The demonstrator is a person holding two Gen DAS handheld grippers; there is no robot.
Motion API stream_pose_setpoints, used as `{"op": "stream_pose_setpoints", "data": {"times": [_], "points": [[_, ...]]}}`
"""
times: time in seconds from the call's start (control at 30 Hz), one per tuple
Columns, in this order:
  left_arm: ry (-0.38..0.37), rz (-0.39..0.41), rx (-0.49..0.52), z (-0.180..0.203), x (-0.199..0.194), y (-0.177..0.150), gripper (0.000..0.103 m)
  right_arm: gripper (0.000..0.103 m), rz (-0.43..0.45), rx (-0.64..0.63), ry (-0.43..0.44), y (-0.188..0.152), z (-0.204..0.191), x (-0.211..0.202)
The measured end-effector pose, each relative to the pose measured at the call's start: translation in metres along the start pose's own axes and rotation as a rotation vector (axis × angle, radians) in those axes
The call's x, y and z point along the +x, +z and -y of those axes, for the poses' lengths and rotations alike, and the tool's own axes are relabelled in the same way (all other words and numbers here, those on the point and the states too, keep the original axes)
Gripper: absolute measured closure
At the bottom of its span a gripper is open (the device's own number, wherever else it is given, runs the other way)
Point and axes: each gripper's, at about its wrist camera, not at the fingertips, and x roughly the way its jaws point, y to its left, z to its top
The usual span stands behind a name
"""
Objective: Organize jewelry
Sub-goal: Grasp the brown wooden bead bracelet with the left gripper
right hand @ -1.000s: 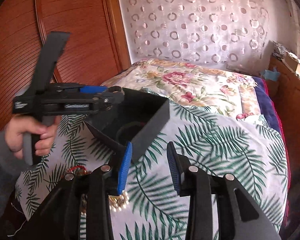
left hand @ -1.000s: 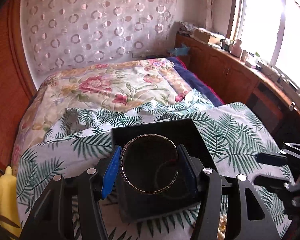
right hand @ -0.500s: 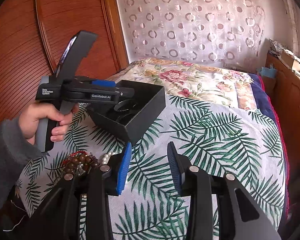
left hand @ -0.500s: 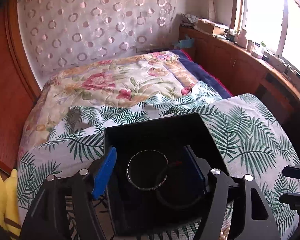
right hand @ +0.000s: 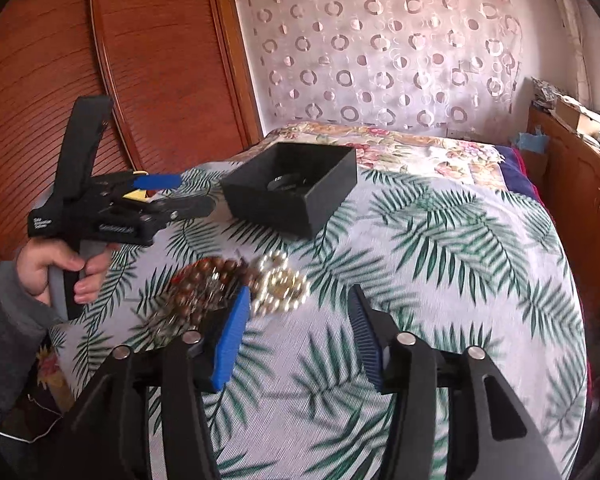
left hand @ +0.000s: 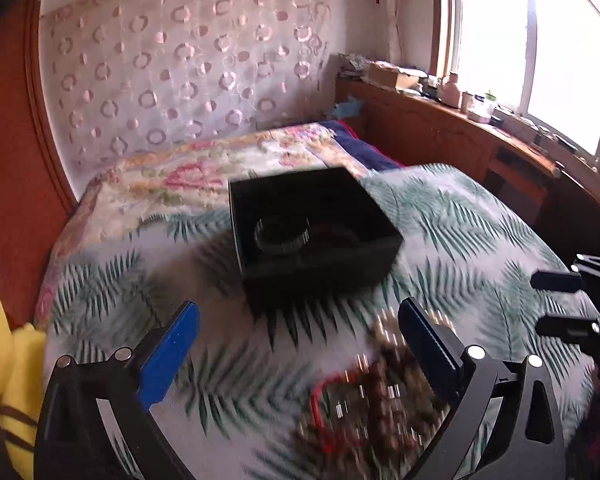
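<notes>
Where palm-print cloth (right hand: 440,248) lies, a square black box (right hand: 296,196) rests.

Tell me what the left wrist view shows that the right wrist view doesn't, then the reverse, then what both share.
Left wrist only: a bright window, a yellow plush toy, and the left hand-held gripper from behind, open and empty.

Right wrist only: the hand in a grey sleeve, the wooden panel, and the open right hand-held gripper.

Both: the black box with a bangle inside, the jewelry pile, the palm-leaf cover.
</notes>
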Motion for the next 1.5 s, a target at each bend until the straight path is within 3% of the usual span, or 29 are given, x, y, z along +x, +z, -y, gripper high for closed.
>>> {"op": "stream_pose_setpoints", "data": {"times": [0.13,0.3,0.5,0.6,0.93,1.0,1.43,1.5], "points": [[-0.028,-0.028,-0.019,-0.002,-0.010,-0.021,0.009,0.044,-0.015,-0.025,-0.032,-0.018,-0.013,-0.004],[-0.098,-0.073,-0.033,0.004,-0.013,-0.040,0.044,0.043,-0.053,-0.038,-0.043,-0.038,-0.021,0.000],[-0.166,-0.104,-0.023,0.018,-0.006,-0.039,0.069,0.043,-0.080,-0.040,-0.053,-0.051,-0.025,0.007],[-0.171,-0.121,-0.006,0.028,0.001,-0.036,0.073,0.043,-0.084,-0.037,-0.054,-0.052,-0.025,0.010],[-0.137,-0.183,0.004,0.035,0.025,-0.029,0.075,0.043,-0.077,-0.033,-0.057,-0.053,-0.027,0.010],[-0.124,-0.189,0.009,0.035,0.026,-0.030,0.084,0.043,-0.075,-0.028,-0.052,-0.053,-0.025,0.009],[-0.180,-0.064,-0.011,0.040,-0.023,-0.027,0.086,0.043,-0.077,-0.029,-0.054,-0.052,-0.025,0.009],[-0.178,-0.062,-0.004,0.040,-0.027,-0.025,0.091,0.043,-0.077,-0.031,-0.056,-0.052,-0.025,0.010]]}}
